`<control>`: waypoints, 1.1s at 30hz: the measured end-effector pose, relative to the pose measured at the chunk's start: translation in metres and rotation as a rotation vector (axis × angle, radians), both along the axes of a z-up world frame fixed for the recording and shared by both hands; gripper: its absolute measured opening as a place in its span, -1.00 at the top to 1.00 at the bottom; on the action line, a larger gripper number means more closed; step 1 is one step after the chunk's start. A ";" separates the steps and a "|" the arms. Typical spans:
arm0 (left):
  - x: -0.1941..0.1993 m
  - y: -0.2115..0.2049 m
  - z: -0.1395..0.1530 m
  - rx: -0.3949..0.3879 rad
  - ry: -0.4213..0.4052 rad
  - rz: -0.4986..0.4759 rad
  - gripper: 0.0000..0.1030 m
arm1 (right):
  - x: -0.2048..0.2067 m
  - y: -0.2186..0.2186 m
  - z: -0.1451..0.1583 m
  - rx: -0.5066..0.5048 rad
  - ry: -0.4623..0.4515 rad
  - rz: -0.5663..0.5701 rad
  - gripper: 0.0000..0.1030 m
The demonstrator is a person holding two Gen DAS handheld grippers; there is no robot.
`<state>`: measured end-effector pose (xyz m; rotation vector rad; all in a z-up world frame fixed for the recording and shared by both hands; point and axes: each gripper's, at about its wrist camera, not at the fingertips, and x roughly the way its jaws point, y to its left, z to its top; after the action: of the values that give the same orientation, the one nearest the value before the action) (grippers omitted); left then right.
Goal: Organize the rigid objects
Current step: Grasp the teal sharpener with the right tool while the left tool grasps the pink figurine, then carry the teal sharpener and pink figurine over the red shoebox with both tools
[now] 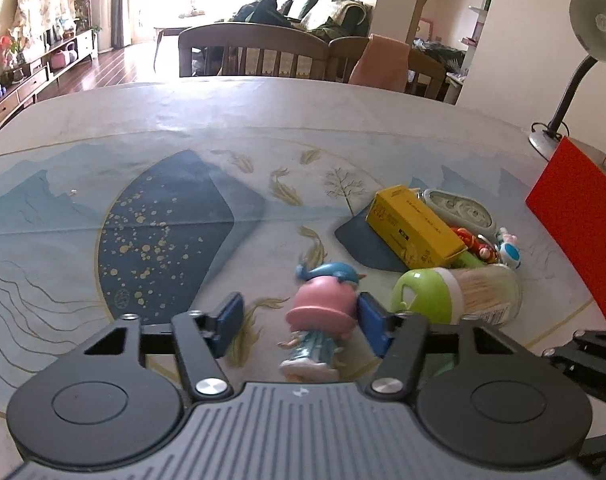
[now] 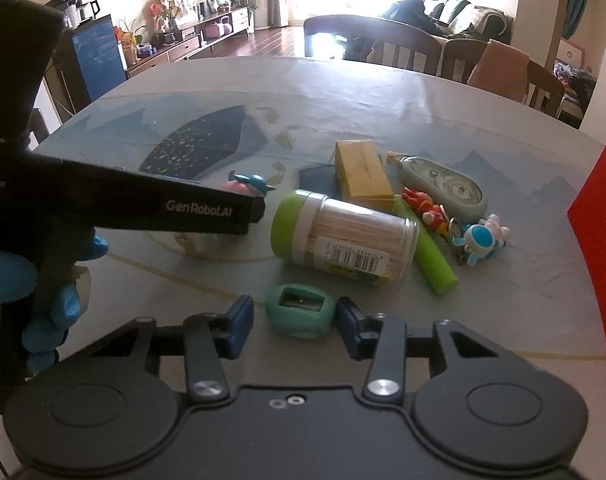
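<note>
A pink-hatted toy figurine (image 1: pixel 323 312) with a blue dolphin on top lies between the fingers of my left gripper (image 1: pixel 301 324), which is open around it; the right pad looks close to or touching the hat. In the right wrist view the figurine (image 2: pixel 249 185) peeks out behind the left gripper's body. My right gripper (image 2: pixel 295 322) is open around a teal pencil sharpener (image 2: pixel 300 314) on the table. A pile lies beyond: a toothpick jar with a green lid (image 2: pixel 343 236), a yellow box (image 2: pixel 361 170), a green tube (image 2: pixel 433 256), a correction tape (image 2: pixel 443 186), a red toy (image 2: pixel 427 208) and a blue-white toy (image 2: pixel 481 238).
The table wears a blue-grey patterned cloth (image 1: pixel 183 200). A red box (image 1: pixel 583 232) stands at the right edge, with a desk lamp (image 1: pixel 563 108) behind it. Wooden chairs (image 1: pixel 255 52) stand at the far side. The left gripper's body (image 2: pixel 143 204) crosses the left of the right wrist view.
</note>
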<state>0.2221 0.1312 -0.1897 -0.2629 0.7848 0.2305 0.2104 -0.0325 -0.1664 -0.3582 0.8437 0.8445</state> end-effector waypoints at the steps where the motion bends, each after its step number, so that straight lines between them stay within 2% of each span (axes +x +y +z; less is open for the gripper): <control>1: 0.001 -0.001 0.001 0.001 -0.001 0.002 -0.04 | 0.001 0.000 0.000 0.001 0.003 -0.006 0.19; 5: 0.003 -0.004 0.002 0.005 -0.005 -0.004 0.11 | 0.001 -0.001 -0.001 0.000 -0.006 -0.020 0.26; 8: 0.003 -0.003 0.002 -0.025 -0.012 0.002 0.27 | 0.000 -0.003 -0.001 0.008 -0.007 -0.029 0.27; 13: 0.004 -0.006 0.003 -0.009 0.002 0.021 0.28 | -0.001 -0.008 0.004 0.022 -0.010 -0.037 0.27; 23: -0.005 -0.005 0.012 -0.053 0.055 0.063 0.29 | -0.003 -0.030 0.029 0.042 -0.002 -0.045 0.27; 30: -0.024 -0.007 0.029 -0.106 0.037 0.071 0.37 | -0.004 -0.051 0.054 0.074 0.002 -0.065 0.27; 33: -0.031 -0.012 0.037 -0.103 0.024 0.057 0.37 | -0.005 -0.063 0.067 0.090 -0.003 -0.074 0.27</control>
<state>0.1906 0.1188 -0.1525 -0.3810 0.8149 0.2472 0.2054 -0.0957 -0.0992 -0.2477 0.8084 0.8095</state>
